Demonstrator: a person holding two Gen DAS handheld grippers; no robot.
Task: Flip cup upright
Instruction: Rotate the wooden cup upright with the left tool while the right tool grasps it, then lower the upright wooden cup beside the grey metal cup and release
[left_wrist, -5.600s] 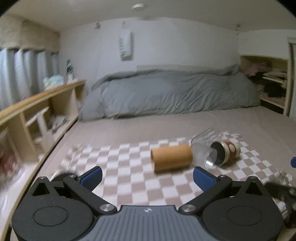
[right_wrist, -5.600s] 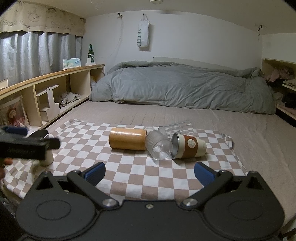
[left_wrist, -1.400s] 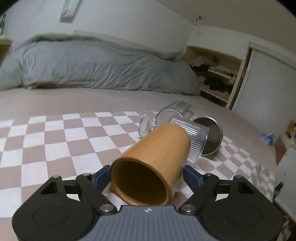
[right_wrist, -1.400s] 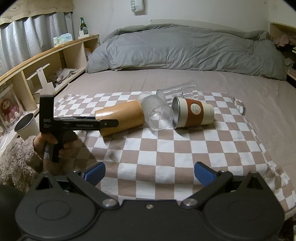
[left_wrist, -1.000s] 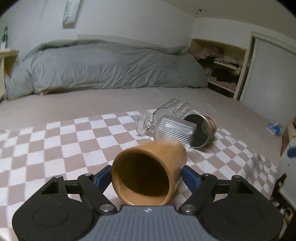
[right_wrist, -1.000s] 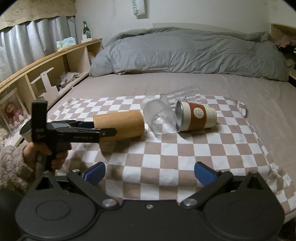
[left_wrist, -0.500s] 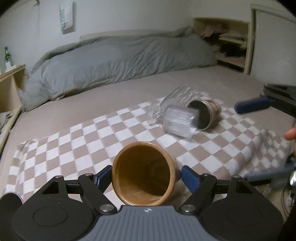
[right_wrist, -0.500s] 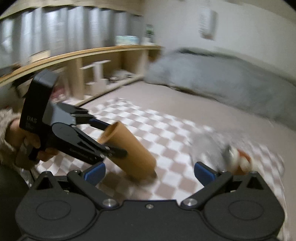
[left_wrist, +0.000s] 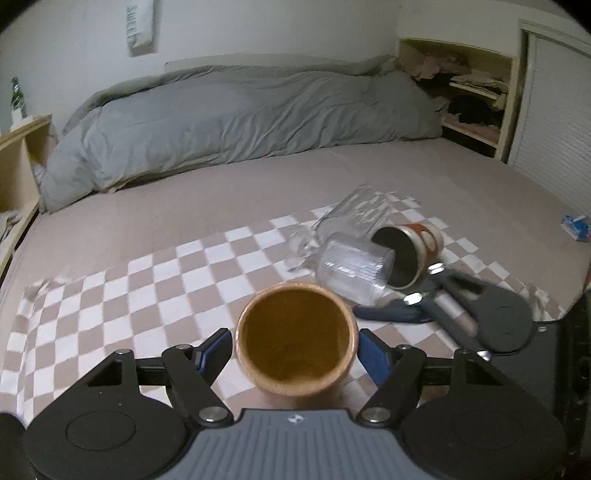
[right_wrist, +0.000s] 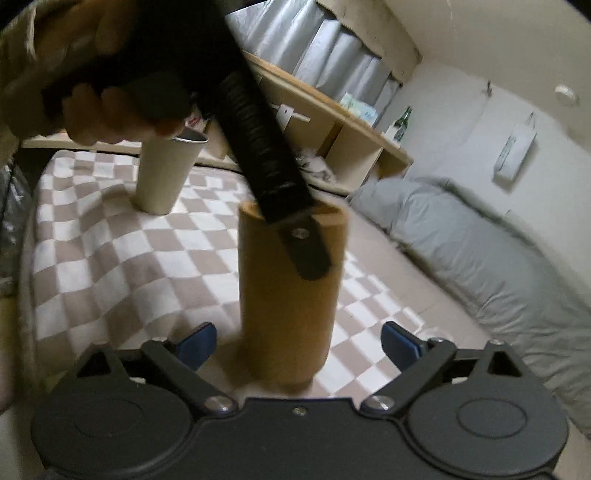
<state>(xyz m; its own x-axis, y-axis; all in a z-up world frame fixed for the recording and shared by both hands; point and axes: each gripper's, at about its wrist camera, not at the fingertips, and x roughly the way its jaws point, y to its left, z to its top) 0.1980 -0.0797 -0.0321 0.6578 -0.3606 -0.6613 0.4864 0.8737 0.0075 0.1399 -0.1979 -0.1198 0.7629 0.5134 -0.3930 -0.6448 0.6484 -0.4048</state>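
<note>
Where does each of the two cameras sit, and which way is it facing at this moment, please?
Left wrist: rides the left gripper, looking down into the open mouth of the tan wooden cylindrical cup gripped between its blue-padded fingers, towards the grey duvet; only those fingers show.
Right wrist: rides the right gripper, facing the cup's side and the wooden shelving; its open fingers and the person's left hand show.
Shared: the cup, the checkered cloth, and each other's gripper.
</note>
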